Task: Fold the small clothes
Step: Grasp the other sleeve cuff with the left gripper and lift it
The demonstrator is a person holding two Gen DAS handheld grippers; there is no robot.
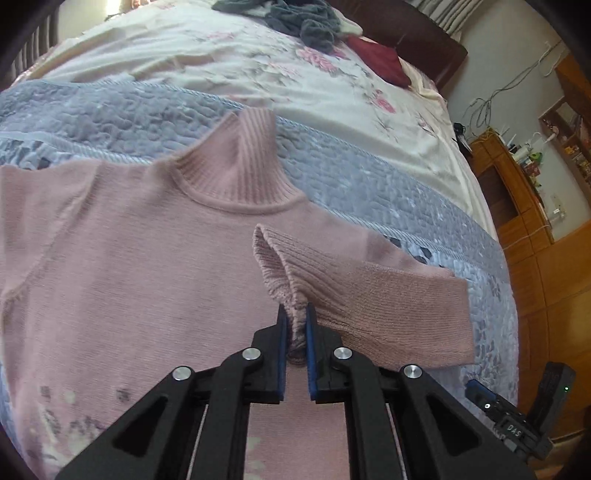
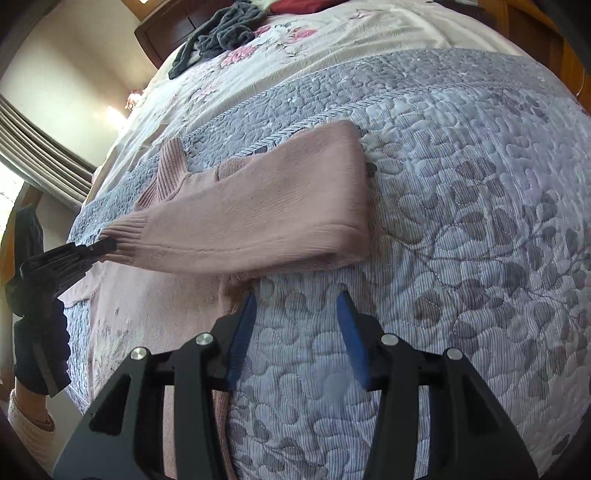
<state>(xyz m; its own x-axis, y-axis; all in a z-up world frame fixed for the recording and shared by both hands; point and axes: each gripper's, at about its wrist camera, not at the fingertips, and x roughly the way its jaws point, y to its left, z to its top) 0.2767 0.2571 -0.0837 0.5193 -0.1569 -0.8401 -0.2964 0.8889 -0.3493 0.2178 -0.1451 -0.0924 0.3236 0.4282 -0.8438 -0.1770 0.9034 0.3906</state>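
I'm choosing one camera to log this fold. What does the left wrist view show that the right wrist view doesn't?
Only left: the sweater's ribbed collar face-on, a wooden shelf unit, and the blue pads pinching the cuff.

Only right: the open right tool over the quilt, and window curtains.

Both: the pink sweater, its folded sleeve, the left tool, the grey clothes pile.

left tool pinches pink sweater's cuff.

A quilted bed carries a pink sweater and grey clothes.
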